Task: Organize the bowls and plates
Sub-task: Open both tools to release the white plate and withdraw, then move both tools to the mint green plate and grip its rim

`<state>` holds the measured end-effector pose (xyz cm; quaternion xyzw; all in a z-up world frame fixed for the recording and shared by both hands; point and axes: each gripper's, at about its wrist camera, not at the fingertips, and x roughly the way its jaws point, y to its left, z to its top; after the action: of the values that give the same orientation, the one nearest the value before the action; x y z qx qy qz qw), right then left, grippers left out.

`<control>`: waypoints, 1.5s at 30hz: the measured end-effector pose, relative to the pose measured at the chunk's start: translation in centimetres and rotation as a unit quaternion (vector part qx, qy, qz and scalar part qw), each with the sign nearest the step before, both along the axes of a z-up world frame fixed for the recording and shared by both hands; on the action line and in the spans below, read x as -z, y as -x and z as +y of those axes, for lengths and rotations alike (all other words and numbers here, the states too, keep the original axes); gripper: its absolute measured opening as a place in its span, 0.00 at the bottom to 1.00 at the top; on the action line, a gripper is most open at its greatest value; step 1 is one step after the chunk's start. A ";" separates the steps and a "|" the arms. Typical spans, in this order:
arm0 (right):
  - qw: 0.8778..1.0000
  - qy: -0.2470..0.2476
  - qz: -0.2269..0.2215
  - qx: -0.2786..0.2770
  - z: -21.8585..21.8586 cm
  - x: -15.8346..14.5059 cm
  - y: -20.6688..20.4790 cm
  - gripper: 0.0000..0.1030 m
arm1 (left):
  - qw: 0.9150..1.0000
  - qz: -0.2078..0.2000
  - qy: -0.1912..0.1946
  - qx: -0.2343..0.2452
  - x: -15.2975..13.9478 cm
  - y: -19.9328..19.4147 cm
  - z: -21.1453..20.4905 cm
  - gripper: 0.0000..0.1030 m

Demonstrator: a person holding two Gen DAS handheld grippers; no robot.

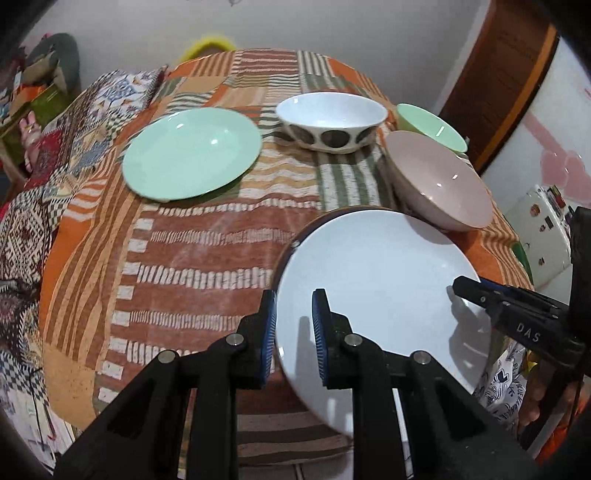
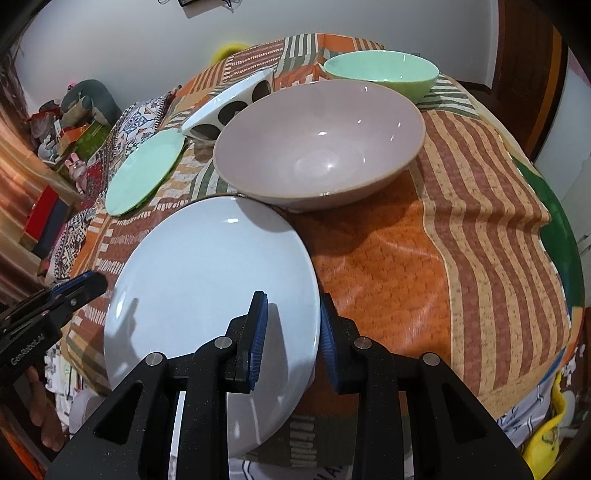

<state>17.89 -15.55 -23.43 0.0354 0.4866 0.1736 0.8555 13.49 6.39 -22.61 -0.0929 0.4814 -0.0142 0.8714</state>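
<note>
Left wrist view: both grippers [image 1: 293, 325] [image 2: 290, 325] pinching white plate [image 1: 376, 273] over patchwork tablecloth [image 1: 207, 254], pale wall [image 1: 147, 29] behind.

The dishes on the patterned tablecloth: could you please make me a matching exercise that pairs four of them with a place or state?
Column one:
1. white plate
2. green plate
3. pink bowl
4. spotted bowl

Column two:
A. lies flat and alone, to the left in the left wrist view
B. white inside, dark round spots outside
C. clamped at its near rim by both grippers
D. stands just beyond the held plate, in front of the green bowl

Pairs: 1-C, 2-A, 3-D, 4-B
</note>
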 end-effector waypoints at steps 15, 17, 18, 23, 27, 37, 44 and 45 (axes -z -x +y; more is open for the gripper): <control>0.997 0.032 -0.064 -0.042 1.3 -4.9 2.0 0.48 | 0.997 -0.054 -0.014 -0.044 -3.9 1.9 4.4 0.42; 0.994 0.034 -0.081 -0.061 2.6 -5.8 1.9 0.48 | 0.996 -0.069 -0.025 -0.053 -4.8 2.0 5.3 0.46; 0.993 0.036 -0.090 -0.071 3.4 -6.3 1.8 0.48 | 0.995 -0.075 -0.028 -0.057 -5.2 2.1 5.8 0.49; 0.986 0.039 -0.121 -0.107 7.3 -7.8 0.7 0.49 | 0.990 -0.102 -0.046 -0.083 -7.0 1.6 8.9 0.58; 0.984 0.036 -0.126 -0.122 10.1 -8.2 -0.9 0.49 | 0.987 -0.108 -0.057 -0.101 -7.5 0.7 11.4 0.61; 0.985 0.032 -0.091 -0.145 14.9 -7.0 -5.3 0.49 | 0.987 -0.084 -0.065 -0.122 -5.4 -4.7 17.0 0.61; 0.985 0.062 -0.060 -0.151 17.5 -4.6 -8.4 0.49 | 0.990 -0.047 -0.040 -0.124 -1.6 -8.7 19.6 0.61; 0.985 0.066 -0.058 -0.152 17.7 -4.4 -8.7 0.49 | 0.991 -0.043 -0.041 -0.124 -1.0 -9.3 19.8 0.61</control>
<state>26.55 2.15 -19.02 -0.1052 0.4466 0.2707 0.8463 22.82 26.18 -21.56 -0.1156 0.4286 0.1098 0.8893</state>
